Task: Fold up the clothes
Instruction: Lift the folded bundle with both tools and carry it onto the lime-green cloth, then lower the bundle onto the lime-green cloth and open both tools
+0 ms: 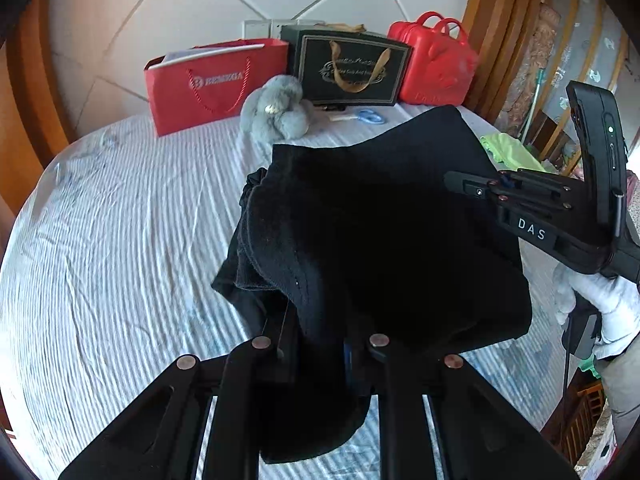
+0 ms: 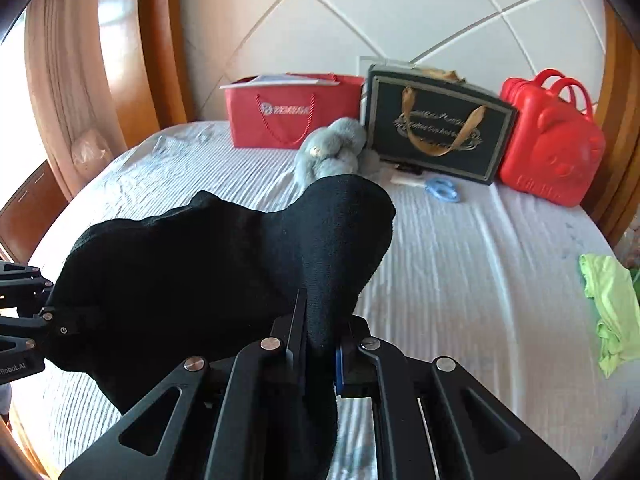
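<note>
The black garment (image 1: 380, 220) hangs above the striped bed sheet (image 1: 120, 220), stretched between both tools. The left gripper (image 1: 320, 356) pinches its near edge; the right gripper (image 2: 320, 344) pinches the cloth at three o'clock.

We note a bed (image 2: 460, 248) under a pale blue-and-white striped sheet, creased. Behind it stands a white padded headboard (image 2: 360, 8) with crossing seams, framed in curved orange-brown wood (image 2: 100, 80). Daylight falls bright from the left edge in the right wrist view. In the left wrist view, a patterned wall (image 1: 592, 40) shows past the wooden frame on the right.
</note>
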Motion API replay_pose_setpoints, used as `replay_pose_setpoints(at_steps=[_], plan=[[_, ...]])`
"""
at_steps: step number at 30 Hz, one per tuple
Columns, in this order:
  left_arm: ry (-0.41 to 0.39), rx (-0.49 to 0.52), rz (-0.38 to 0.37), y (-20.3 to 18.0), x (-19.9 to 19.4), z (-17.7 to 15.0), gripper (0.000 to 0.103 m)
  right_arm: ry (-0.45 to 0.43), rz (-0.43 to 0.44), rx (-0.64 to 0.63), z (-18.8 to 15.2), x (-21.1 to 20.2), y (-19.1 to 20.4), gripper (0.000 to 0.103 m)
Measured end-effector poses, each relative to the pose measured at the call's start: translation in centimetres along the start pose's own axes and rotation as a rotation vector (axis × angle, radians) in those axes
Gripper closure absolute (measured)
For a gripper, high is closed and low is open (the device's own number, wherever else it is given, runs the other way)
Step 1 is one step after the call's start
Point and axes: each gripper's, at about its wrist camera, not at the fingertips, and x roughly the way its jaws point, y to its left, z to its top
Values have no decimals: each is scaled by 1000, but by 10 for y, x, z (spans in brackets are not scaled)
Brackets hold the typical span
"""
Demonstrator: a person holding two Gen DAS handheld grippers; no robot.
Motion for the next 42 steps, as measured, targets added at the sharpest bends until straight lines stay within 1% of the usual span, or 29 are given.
replay_pose_setpoints(at_steps=[3,6,8,12,15,17,21,23,25,28,30,31,32,33,34,35,36,38,40,42], plan=[[-26,43,-42,-37,0,27,89,-36,-46,24,7,-30,-37,95],[-41,94,-87,-92,14,57,89,-52,-101,43,8,-54,-91,95],[-54,136,-106,-141,36,95,89,-59,-127,67,7,-66,-135,95],[-82,179,-148,-239,70,142,89,-68,-166,106,-1,-84,-242,95],[-100,172,-168,-319,110,182,89,-69,-168,83,-1,-95,-330,95],[-93,138,-190,-365,141,207,89,-54,-157,65,3,-99,-388,95],[-54,93,-199,-442,188,243,89,6,-155,16,12,-89,-479,95],[-32,88,-189,-474,212,258,89,32,-155,4,13,-78,-513,95],[-10,80,-168,-495,235,270,89,52,-138,15,9,-66,-541,95],[30,60,-114,-510,267,277,89,80,-106,46,0,-47,-576,95],[64,46,-76,-519,290,280,85,108,-115,57,-9,-32,-585,94],[98,38,-50,-520,306,279,81,123,-119,62,-14,-25,-590,89],[134,31,-22,-520,321,277,69,137,-124,68,-19,-17,-594,81],[172,25,11,-520,335,273,40,151,-128,73,-23,-10,-599,56],[201,23,38,-519,347,270,25,165,-133,78,-28,-2,-603,29],[213,25,56,-519,354,266,15,180,-137,84,-33,5,-608,23],[222,27,70,-520,359,264,15,189,-138,89,-37,10,-611,23],[225,31,84,-523,359,262,15,182,-123,98,-41,4,-613,23],[203,37,96,-526,348,264,15,172,-110,104,-46,-5,-611,22],[175,41,109,-529,334,266,15,154,-101,105,-51,-17,-603,18]])
